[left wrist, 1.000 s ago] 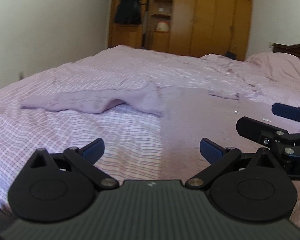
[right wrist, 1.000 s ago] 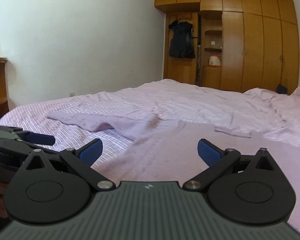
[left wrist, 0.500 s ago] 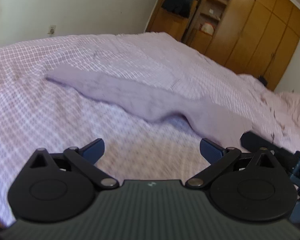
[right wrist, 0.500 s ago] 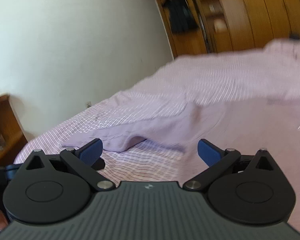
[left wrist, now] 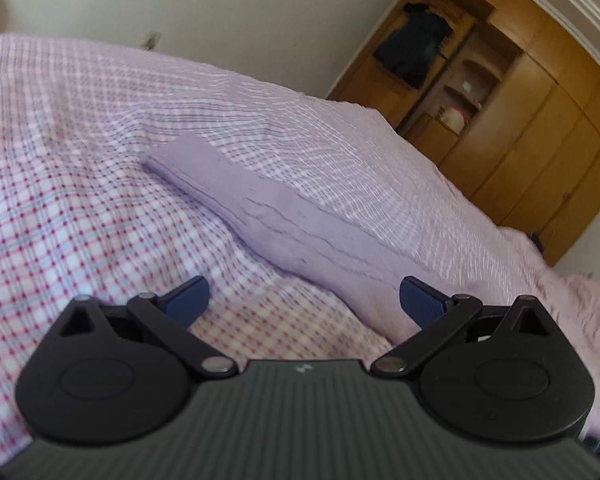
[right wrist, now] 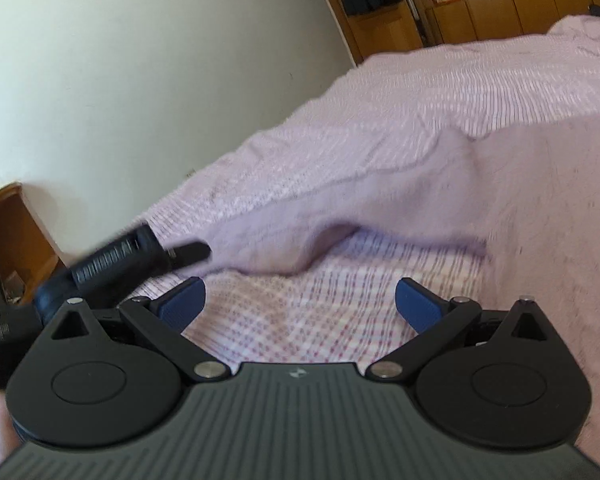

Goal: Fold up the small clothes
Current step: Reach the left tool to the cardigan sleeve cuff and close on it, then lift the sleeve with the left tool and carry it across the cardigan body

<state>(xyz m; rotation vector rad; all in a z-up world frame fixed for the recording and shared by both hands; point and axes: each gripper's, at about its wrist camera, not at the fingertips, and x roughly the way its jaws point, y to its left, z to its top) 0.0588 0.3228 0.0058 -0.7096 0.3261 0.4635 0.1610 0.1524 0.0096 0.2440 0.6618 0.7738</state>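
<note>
Left hand-held gripper (left wrist: 303,300): black body, blue fingertips (left wrist: 188,298), fingers spread wide, nothing between them. Hovers low over the bed (left wrist: 80,184), its right fingertip just at the near edge of the garment's sleeve.

Right hand-held gripper (right wrist: 300,304): same build, fingers spread wide, nothing between them. Positioned above a checked patch of the bed, the garment just ahead of its tips. The left hand-held gripper shows in this view as a blurred black shape at the left, its tip close to the sleeve end; contact cannot be told.

Garment (left wrist: 300,224): small lilac knit top, lying flat on the bed. One long sleeve stretches out to the left from the body, with a ribbed cuff at its far end and lengthwise creases in the knit. In the right wrist view the body of the garment (right wrist: 540,208) spreads to the right, and the underside of the sleeve lifts slightly off the cover, casting a shadow.

Bed: covered with a pink-and-white checked cover, rumpled toward the far side.

Wardrobe (left wrist: 540,140): wooden, along the far wall, with open shelves and a dark piece of clothing (left wrist: 416,44) hanging in front.

Wooden furniture (right wrist: 16,240): at the left edge of the right wrist view, beside the bed.
</note>
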